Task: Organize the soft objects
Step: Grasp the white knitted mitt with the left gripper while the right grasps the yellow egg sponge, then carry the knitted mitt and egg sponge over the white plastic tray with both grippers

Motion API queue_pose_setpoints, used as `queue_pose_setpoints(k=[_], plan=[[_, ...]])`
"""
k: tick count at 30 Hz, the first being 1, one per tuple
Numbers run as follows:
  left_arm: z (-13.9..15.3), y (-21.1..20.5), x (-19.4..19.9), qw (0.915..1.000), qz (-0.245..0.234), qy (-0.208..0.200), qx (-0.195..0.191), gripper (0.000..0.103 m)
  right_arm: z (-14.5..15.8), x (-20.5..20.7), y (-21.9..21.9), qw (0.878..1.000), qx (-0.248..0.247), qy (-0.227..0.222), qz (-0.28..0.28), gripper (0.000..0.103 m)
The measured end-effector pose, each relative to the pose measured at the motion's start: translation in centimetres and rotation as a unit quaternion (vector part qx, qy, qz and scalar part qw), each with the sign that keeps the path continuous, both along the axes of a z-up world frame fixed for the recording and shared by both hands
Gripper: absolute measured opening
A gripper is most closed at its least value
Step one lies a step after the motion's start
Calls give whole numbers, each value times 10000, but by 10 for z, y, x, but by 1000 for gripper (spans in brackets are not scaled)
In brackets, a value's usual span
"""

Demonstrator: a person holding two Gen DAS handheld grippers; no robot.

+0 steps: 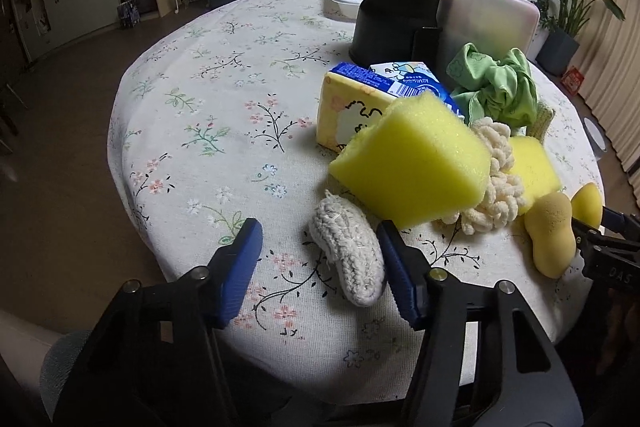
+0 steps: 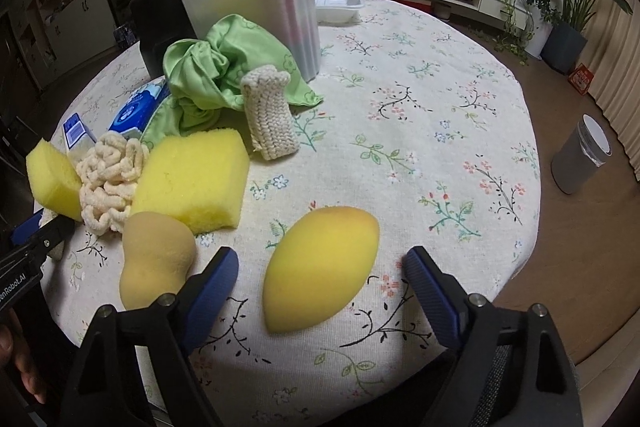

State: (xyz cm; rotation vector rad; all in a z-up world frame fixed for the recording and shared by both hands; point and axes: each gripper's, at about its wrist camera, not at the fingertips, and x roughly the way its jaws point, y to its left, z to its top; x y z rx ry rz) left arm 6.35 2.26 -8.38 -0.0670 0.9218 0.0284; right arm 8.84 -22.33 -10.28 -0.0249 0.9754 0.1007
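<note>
Soft objects lie on the round floral table (image 1: 208, 95). My left gripper (image 1: 318, 253) is open; a grey knitted pad (image 1: 348, 259) lies between its fingers. A yellow sponge block (image 1: 412, 163) sits tilted just beyond, by a cream chenille bundle (image 1: 496, 171), a second yellow sponge (image 2: 192, 179), a tan gourd-shaped sponge (image 2: 154, 259) and a green cloth (image 2: 216, 75). My right gripper (image 2: 320, 275) is open around a yellow egg-shaped sponge (image 2: 320, 271), not touching it. A cream knitted piece (image 2: 270, 111) stands upright behind.
A translucent lidded box (image 2: 256, 11) and a black container (image 1: 396, 11) stand at the back, with a white tray (image 2: 336, 1) behind. Tissue packs (image 1: 360, 99) lie beside the cloth. A grey bin (image 2: 582, 155) stands on the floor right.
</note>
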Motion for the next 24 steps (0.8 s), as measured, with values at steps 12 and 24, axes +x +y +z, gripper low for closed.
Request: queue_pose_setpoints(k=[12, 24], plan=[[1, -12, -7, 9997, -164, -36, 176, 28, 4, -1, -3, 10000, -51, -62, 34, 59], [4, -7, -9, 9995, -243, -170, -112, 20, 6, -3, -1, 9997, 46, -127, 179, 40]])
